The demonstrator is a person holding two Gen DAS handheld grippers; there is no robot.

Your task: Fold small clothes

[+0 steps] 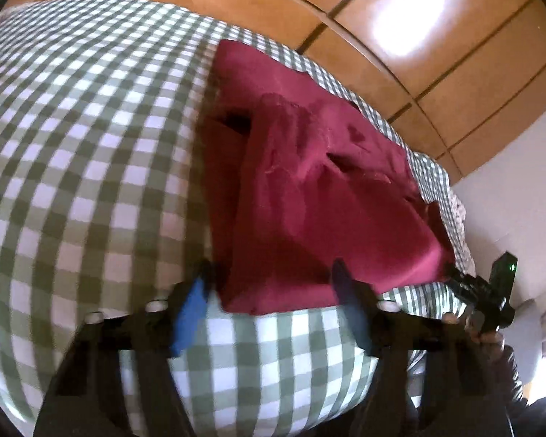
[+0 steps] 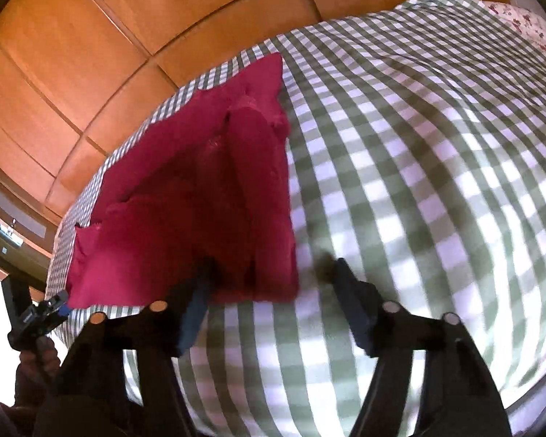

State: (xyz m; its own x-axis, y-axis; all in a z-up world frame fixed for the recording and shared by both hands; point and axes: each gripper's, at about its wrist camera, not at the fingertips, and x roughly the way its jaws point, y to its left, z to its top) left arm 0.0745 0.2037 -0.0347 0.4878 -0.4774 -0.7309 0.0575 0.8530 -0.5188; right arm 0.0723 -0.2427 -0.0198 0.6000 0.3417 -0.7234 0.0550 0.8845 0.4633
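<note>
A dark red garment lies partly folded on the green-and-white checked bedcover. My left gripper hovers at the garment's near edge, its jaws standing apart, with the near left corner of the cloth between them and no pad pressing on it. In the right wrist view the same garment lies left of centre on the bedcover. My right gripper is open over the garment's near right corner. Each gripper shows at the edge of the other's view, held by a hand.
Orange wooden wardrobe panels run behind the bed's far edge. A floral pillow lies at the far right of the bed. A white wall stands to the right. Wide bare bedcover stretches either side of the garment.
</note>
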